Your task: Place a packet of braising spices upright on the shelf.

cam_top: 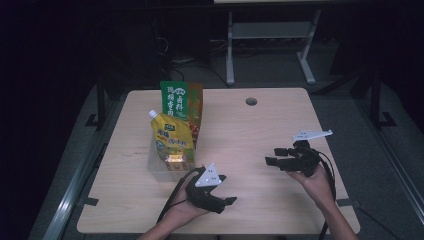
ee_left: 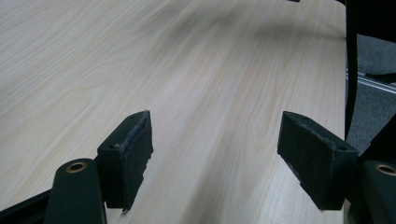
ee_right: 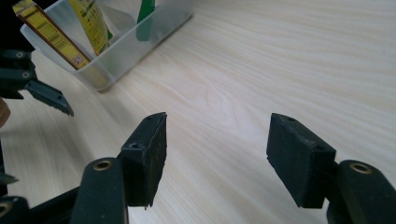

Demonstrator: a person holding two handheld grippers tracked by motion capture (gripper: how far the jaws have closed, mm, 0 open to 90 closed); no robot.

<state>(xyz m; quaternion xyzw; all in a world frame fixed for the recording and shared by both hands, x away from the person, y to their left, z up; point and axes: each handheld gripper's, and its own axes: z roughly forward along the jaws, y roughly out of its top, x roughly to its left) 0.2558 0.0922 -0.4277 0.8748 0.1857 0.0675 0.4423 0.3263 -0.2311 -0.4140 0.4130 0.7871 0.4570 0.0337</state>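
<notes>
Light wood-grain table [cam_top: 280,125], rectangular with rounded corners; round cable hole [cam_top: 251,101] near its far edge. Grain runs lengthwise, as seen close up in the left gripper view [ee_left: 196,70] and the right gripper view [ee_right: 280,60]. Table top brightly lit from above; surroundings fall off to near black. Floor [cam_top: 380,165] dark grey, carpet-like. Metal rails [cam_top: 75,185] run along the floor on the left side and on the right [cam_top: 400,160]. Behind the table, a pale grey frame [cam_top: 270,35] of another desk or stand with two splayed feet; cables [cam_top: 190,65] lie on the floor beside it. Far walls too dark to make out
</notes>
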